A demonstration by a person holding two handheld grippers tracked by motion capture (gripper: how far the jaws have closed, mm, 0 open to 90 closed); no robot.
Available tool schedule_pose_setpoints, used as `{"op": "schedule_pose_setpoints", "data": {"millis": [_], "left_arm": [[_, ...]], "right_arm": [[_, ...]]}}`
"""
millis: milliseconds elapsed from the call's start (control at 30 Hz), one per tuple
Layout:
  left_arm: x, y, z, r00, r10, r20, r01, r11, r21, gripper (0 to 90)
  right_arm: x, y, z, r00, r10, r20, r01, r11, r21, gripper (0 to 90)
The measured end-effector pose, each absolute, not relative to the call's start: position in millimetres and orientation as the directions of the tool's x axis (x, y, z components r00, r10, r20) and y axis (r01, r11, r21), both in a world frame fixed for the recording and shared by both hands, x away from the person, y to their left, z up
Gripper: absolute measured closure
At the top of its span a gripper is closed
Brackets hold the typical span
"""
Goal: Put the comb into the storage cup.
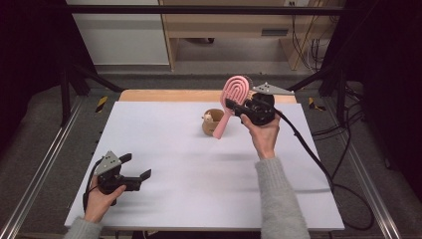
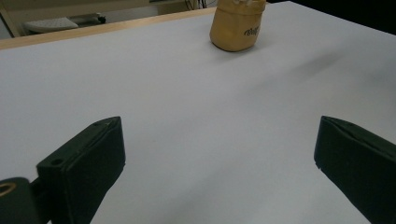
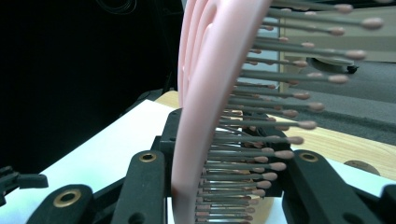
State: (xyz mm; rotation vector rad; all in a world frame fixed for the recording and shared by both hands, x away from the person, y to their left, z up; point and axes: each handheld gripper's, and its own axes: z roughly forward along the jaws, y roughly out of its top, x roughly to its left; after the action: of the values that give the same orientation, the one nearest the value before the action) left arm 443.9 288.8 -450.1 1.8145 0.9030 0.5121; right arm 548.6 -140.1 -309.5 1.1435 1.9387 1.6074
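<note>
— Two tongs: right tongs [image 1: 238,108] clamp the pink hairbrush [image 1: 232,101], lifted just above the tan cup [image 1: 212,122]; left tongs [image 1: 134,169] gape empty, well nearer than the cup.
— Risk?
— The handle may clip the cup, tipping it on the desk [image 1: 199,164].
</note>
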Motion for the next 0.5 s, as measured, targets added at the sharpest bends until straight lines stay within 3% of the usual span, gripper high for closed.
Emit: {"op": "schedule_pose_setpoints", "data": {"millis": [500], "left_arm": [[445, 289, -452, 0.632, 0.772, -0.059, 0.354, -0.22, 0.909, 2.0]], "right_arm": [[565, -140, -303, -0.563, 0.804, 0.191, 0.334, 0.01, 0.942, 62.6]]}}
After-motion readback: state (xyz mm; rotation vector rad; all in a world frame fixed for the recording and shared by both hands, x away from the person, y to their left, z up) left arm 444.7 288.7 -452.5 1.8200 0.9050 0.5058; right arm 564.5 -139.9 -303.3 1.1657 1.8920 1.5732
